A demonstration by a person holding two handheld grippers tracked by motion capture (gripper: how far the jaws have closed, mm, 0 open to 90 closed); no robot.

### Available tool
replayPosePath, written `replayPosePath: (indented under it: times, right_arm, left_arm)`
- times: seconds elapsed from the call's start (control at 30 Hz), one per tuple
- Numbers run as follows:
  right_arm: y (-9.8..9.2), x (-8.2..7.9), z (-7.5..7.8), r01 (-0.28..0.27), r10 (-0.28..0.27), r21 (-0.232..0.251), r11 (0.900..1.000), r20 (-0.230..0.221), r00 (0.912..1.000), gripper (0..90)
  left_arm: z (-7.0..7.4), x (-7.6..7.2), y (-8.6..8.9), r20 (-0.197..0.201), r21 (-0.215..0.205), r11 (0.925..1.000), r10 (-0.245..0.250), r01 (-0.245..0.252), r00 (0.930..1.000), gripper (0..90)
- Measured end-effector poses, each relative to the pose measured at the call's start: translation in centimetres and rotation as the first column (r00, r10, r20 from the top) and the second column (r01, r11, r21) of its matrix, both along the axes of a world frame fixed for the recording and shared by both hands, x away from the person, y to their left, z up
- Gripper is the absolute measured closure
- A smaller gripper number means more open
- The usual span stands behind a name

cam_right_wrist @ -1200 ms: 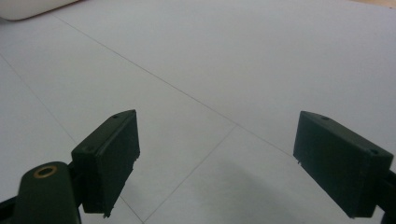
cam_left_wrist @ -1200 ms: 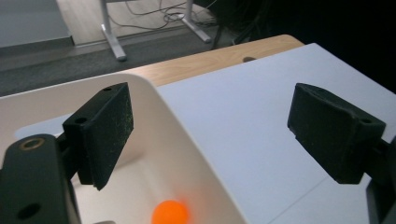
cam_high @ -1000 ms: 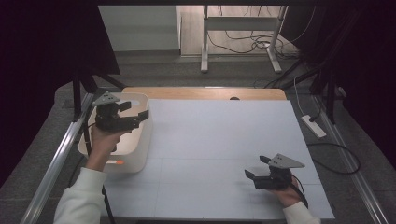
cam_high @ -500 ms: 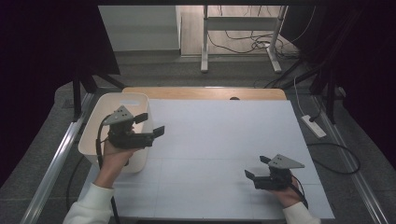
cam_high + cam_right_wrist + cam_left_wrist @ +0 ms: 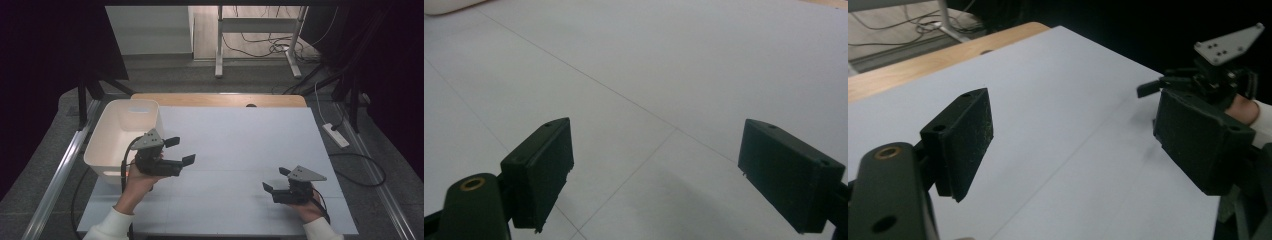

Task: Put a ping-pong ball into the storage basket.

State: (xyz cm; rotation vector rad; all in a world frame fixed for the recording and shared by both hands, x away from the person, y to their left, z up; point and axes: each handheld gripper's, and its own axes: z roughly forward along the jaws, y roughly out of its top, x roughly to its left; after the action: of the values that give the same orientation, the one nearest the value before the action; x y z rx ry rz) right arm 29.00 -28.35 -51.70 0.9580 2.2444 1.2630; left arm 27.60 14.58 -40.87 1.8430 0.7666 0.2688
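The left gripper point(image 5: 180, 151) is held level just off the near right corner of the white bin point(image 5: 107, 145), jaws spread, nothing between them. The right gripper point(image 5: 275, 180) rests low at the near right, also released and empty. The bin's inside is partly hidden behind the hand. Bare white table point(image 5: 240, 140) lies between the grippers.

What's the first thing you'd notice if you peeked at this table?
Two black grippers held over a big white sheet: the left gripper near the left edge, the right gripper low at the near right, both with jaws open and nothing between them. Next, the white tub at the table's left edge.
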Motion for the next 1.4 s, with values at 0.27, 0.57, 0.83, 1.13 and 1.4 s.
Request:
replayPosePath:
  times: [0.27,0.57,0.83,1.13,1.4]
  right_arm:
    - [-0.1,-0.2,0.0,0.005,-0.005,0.001,1.0,0.002,1.0,14.3]
    - [-0.1,-0.4,0.1,-0.008,0.008,0.013,1.0,0.013,0.9999,14.3]
    - [0.0,-0.5,0.2,-0.018,0.017,0.017,1.0,0.022,0.9996,14.2]
    - [0.2,-0.6,0.1,-0.031,0.03,0.018,0.999,0.015,0.9994,14.1]
    - [0.2,-0.8,0.2,-0.045,0.044,0.027,0.999,0.021,0.9988,14.0]
  left_arm:
    - [-1.6,-1.6,-2.5,-0.006,0.013,0.9975,-0.069,0.069,0.9976,16.5]
    - [-5.0,-2.9,-2.9,-0.013,0.054,0.998,-0.032,0.032,0.9994,18.0]
    - [-7.9,-3.8,-1.3,-0.019,0.085,0.9964,-0.004,0.006,0.9998,18.5]
    - [-10.1,-4.5,0.9,-0.042,0.088,0.9958,0.027,-0.023,0.9987,18.4]
    - [-10.9,-4.6,2.5,-0.055,0.083,0.9947,0.066,-0.061,0.9963,18.4]
